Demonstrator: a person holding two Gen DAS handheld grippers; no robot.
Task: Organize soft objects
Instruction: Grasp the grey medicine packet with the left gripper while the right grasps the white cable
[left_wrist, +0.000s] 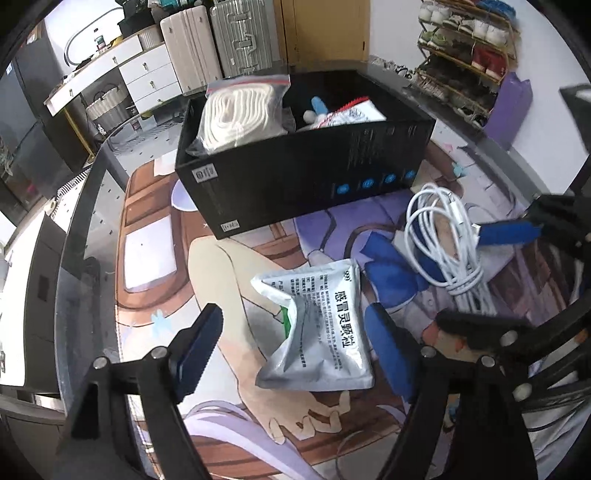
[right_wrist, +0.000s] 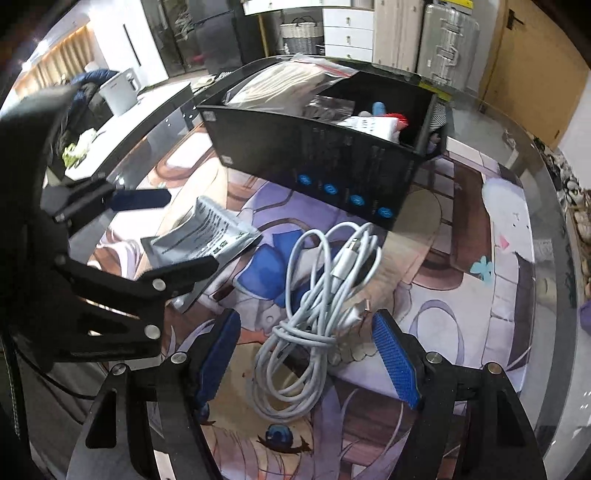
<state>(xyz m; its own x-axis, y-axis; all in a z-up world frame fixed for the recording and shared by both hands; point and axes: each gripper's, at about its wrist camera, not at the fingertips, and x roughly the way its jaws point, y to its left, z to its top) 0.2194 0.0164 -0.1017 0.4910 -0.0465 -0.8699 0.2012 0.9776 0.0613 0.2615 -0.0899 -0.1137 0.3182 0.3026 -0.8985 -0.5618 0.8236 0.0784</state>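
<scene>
Jaws, left: left gripper (left_wrist: 295, 343) stands apart, its blue ribbed pads on either side of the silver pouch (left_wrist: 321, 332), neither pad pressing it.
Jaws, right: right gripper (right_wrist: 308, 354) stands apart around the white cable bundle (right_wrist: 317, 302), clear of it on both sides.
Pouch: crumpled foil sachet with printed text, lying flat on the mat, lower centre of the left wrist view.
Cable: glossy cord, loosely coiled and knotted at its waist, lying centre of the right wrist view, just beside the pouch.
Box: black cardboard box (left_wrist: 306, 177), open-topped, upper centre, well apart from the pouch; near wall upright.
Box contents: zip bag of white fabric (left_wrist: 243, 114) leaning in the left end; further packets at the right end.
Surface: printed mat (left_wrist: 155, 251) under glass; bare room left of the pouch.
Table edge: curved dark rim (left_wrist: 74, 229), far left.
</scene>
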